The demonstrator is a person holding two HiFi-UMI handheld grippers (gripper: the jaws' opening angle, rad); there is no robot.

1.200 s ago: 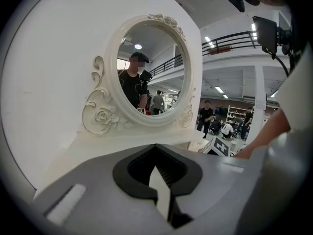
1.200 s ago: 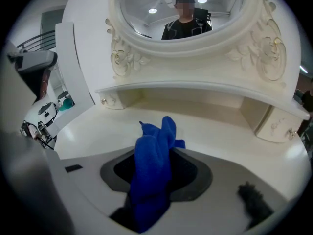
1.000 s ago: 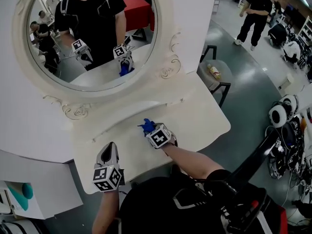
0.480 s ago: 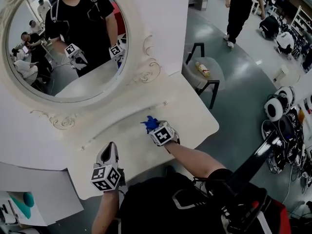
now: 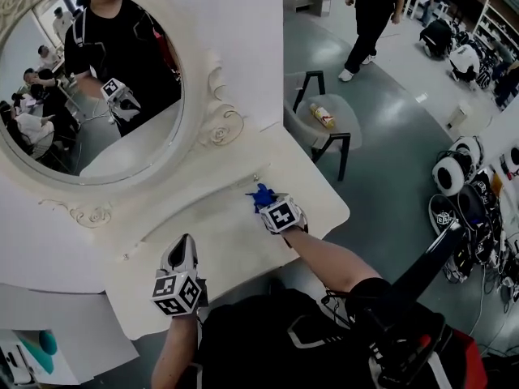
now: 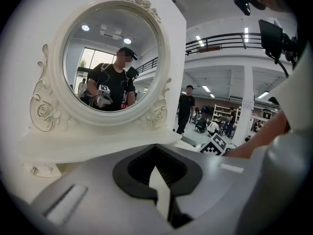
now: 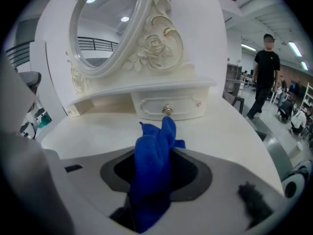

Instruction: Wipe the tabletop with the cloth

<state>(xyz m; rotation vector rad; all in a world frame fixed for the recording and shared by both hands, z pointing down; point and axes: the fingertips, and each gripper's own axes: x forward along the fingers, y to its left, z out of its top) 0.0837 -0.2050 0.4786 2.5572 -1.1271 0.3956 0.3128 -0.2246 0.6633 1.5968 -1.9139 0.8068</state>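
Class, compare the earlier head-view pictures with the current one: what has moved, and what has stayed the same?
The right gripper, still shut on the blue cloth, has slid rightward across the tabletop, nearer the drawer knob. The left gripper stays shut and empty at the near edge.

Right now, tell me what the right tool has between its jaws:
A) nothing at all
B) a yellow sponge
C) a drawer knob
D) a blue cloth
D: the right gripper view shows the blue cloth bunched and clamped between the jaws of the right tool, sticking up above the white tabletop.
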